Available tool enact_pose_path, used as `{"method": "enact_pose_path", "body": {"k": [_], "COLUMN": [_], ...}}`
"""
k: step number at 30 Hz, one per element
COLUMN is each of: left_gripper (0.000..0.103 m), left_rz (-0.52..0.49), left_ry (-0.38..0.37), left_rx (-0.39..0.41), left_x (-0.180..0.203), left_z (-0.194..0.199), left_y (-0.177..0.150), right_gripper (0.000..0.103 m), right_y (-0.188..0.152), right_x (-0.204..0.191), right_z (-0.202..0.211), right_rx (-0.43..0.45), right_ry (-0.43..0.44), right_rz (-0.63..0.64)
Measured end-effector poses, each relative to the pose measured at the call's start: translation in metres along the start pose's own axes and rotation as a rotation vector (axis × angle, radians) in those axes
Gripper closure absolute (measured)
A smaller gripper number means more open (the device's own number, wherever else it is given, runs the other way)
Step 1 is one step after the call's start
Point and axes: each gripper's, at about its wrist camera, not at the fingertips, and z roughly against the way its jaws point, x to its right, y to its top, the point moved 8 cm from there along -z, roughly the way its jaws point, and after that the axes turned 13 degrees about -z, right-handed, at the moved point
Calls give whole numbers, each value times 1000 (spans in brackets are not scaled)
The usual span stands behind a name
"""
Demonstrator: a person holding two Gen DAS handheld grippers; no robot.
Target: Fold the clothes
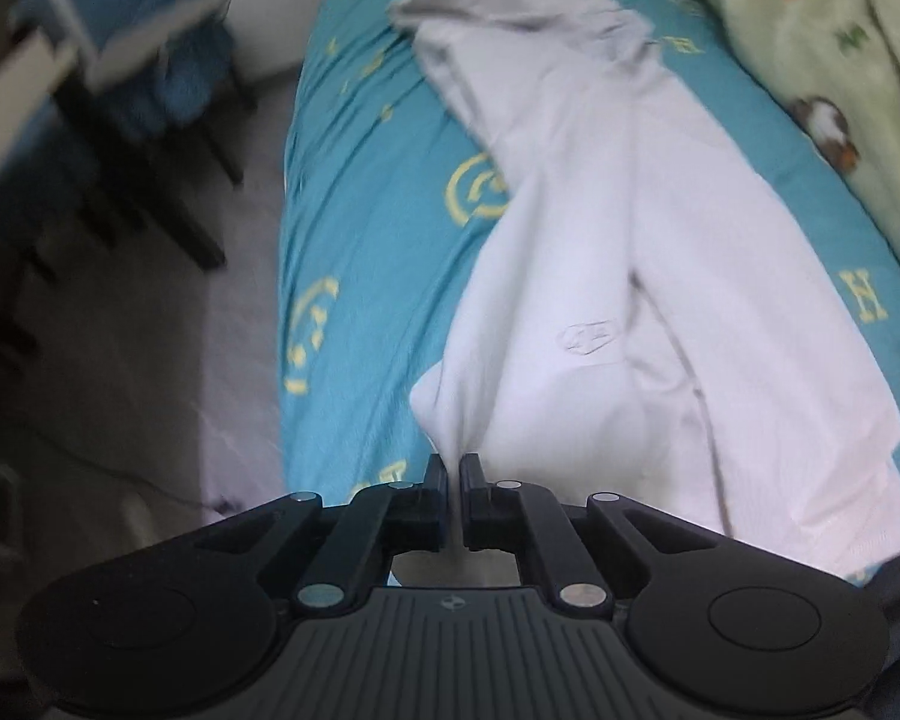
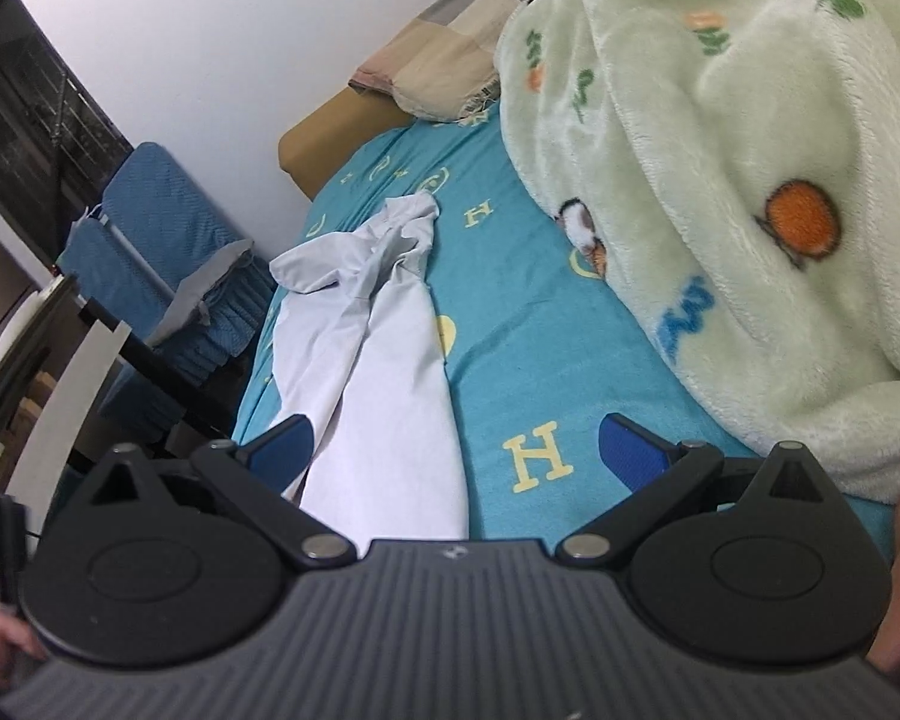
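A white garment (image 1: 618, 276) lies lengthwise on the teal bed sheet (image 1: 360, 222), partly doubled over, with a small outlined logo near its middle. My left gripper (image 1: 453, 468) is shut on a pinched fold at the garment's near left edge and lifts it slightly. In the right wrist view the same white garment (image 2: 384, 360) runs from near the gripper toward the far end of the sheet (image 2: 528, 348). My right gripper (image 2: 456, 450) is open and empty, its blue fingers (image 2: 285, 441) spread above the garment's near end and the sheet.
A pale green fleece blanket (image 2: 738, 180) is heaped along the right side of the bed. A checked pillow (image 2: 450, 54) lies at the head. Left of the bed stand a blue padded chair (image 2: 162, 252), dark furniture legs (image 1: 198, 228) and bare floor (image 1: 150, 390).
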Motion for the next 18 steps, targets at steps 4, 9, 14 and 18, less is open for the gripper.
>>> {"method": "enact_pose_path", "body": {"k": [4, 9, 14, 18], "left_gripper": [98, 101, 99, 85], "left_rz": [-86, -103, -149, -158], "left_ry": [-12, -108, -207, -223], "left_rx": [40, 80, 72, 126], "left_x": [49, 118, 176, 179], "left_z": [52, 70, 40, 35], "left_y": [18, 27, 30, 35], "right_gripper": [0, 0, 0, 0], "right_y": [7, 12, 12, 11], "right_x": [4, 10, 10, 12], "right_z": [5, 8, 8, 7], "right_rx": [19, 29, 29, 19], "right_ry": [8, 13, 15, 11], "right_rz": [-20, -51, -37, -36]}}
